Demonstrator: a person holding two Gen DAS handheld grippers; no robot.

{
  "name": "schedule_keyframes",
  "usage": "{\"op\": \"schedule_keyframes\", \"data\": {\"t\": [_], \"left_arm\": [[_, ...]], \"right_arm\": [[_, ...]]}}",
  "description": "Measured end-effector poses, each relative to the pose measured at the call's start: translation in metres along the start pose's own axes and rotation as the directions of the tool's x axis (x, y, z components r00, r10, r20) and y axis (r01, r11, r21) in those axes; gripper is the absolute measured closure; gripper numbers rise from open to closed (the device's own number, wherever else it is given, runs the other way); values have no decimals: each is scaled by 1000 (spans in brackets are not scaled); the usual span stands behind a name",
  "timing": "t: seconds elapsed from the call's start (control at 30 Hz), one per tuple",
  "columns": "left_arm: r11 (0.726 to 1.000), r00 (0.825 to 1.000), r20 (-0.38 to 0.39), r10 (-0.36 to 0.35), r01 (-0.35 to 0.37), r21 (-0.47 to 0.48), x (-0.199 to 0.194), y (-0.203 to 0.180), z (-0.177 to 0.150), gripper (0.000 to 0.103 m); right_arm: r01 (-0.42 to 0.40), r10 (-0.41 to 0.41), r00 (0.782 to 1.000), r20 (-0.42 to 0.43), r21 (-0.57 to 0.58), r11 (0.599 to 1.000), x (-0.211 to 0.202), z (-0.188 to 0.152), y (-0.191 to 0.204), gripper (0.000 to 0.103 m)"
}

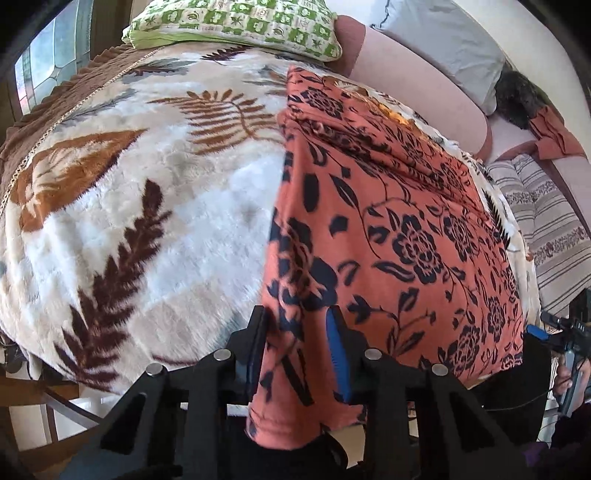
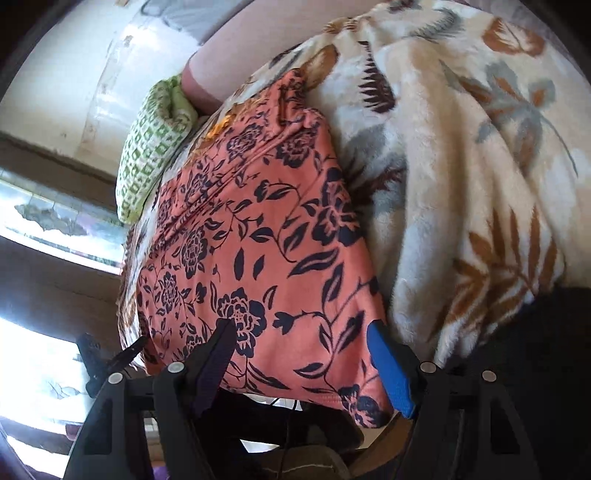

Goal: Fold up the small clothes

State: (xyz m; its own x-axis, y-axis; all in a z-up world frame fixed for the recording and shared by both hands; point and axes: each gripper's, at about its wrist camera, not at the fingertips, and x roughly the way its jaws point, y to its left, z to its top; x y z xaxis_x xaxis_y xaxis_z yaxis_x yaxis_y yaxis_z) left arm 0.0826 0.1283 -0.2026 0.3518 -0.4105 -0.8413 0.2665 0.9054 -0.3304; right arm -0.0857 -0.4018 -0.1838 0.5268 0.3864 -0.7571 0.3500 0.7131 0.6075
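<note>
Leaf-print blanket bore the floral garment, seemingly part-folded; left gripper clamped its near hem, right gripper jaws apart, further folds pending.

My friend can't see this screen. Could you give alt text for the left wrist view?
The left gripper straddles the near edge of an orange garment with dark flowers, spread on a leaf-patterned plush blanket. A green checked pillow lies behind.
</note>
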Motion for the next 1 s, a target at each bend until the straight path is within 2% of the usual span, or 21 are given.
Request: {"op": "schedule_keyframes", "data": {"t": [0.07, 0.1, 0.2, 0.27, 0.3, 0.33, 0.4, 0.47, 0.5, 0.53, 0.57, 0.6, 0.63, 0.77, 0.9, 0.93, 1.0], "left_arm": [[1000, 1000, 6, -27, 27, 2, -1, 2, 3, 63], [999, 999, 1, -47, 47, 5, 1, 3, 3, 56], [997, 997, -28, -75, 76, 21, 11, 1, 5, 57], [996, 996, -26, -80, 81, 36, 13, -1, 5, 57], [996, 996, -25, -85, 86, 38, 13, 0, 5, 60], [995, 995, -26, -93, 94, 36, 13, 1, 5, 70], [996, 996, -32, -86, 87, 26, 14, 5, 4, 81], [995, 995, -32, -92, 93, 22, 14, 9, 5, 89], [995, 995, -32, -95, 95, 21, 13, 10, 4, 93], [995, 994, -34, -101, 102, 17, 13, 12, 5, 94], [994, 993, -37, -111, 112, 13, 12, 12, 6, 95], [993, 993, -38, -116, 116, 13, 12, 12, 7, 95], [992, 991, -36, -127, 127, 17, 10, 13, 8, 96], [986, 986, -10, -167, 167, 12, -3, 12, 13, 96], [978, 977, 31, -209, 209, -8, -18, 15, 16, 96], [979, 978, 30, -206, 206, -1, -18, 15, 15, 96], [988, 988, 6, -154, 154, 2, -10, 16, 13, 93]], "right_arm": [[0, 0, 1000, 1, 15, 1000, -2, -2, -4, 31], [1, -1, 1000, 4, 26, 1000, -3, -2, -7, 31], [19, -19, 1000, -3, 41, 999, 2, -4, -12, 31], [73, -73, 997, -3, 43, 996, 7, -4, -18, 32], [96, -96, 995, -8, 48, 994, 10, -4, -22, 32], [102, -101, 995, -20, 53, 993, 13, -5, -25, 33], [106, -102, 992, -70, 63, 992, 22, -7, -30, 40], [140, -136, 986, -93, 34, 990, 27, -11, -27, 44], [173, -172, 981, -93, 1, 985, 29, -13, -23, 54], [221, -223, 970, -96, -35, 975, 30, -15, -18, 68], [262, -267, 958, -102, -59, 963, 30, -16, -15, 73], [288, -295, 949, -111, -72, 955, 31, -15, -14, 86], [305, -314, 942, -121, -88, 948, 30, -15, -12, 91], [313, -334, 936, -110, -171, 934, 17, -18, 12, 96], [271, -293, 953, -78, -220, 937, -2, -20, 37, 97], [255, -278, 958, -73, -231, 939, -6, -19, 41, 97], [217, -239, 968, -77, -224, 950, -7, -16, 42, 97]]}}
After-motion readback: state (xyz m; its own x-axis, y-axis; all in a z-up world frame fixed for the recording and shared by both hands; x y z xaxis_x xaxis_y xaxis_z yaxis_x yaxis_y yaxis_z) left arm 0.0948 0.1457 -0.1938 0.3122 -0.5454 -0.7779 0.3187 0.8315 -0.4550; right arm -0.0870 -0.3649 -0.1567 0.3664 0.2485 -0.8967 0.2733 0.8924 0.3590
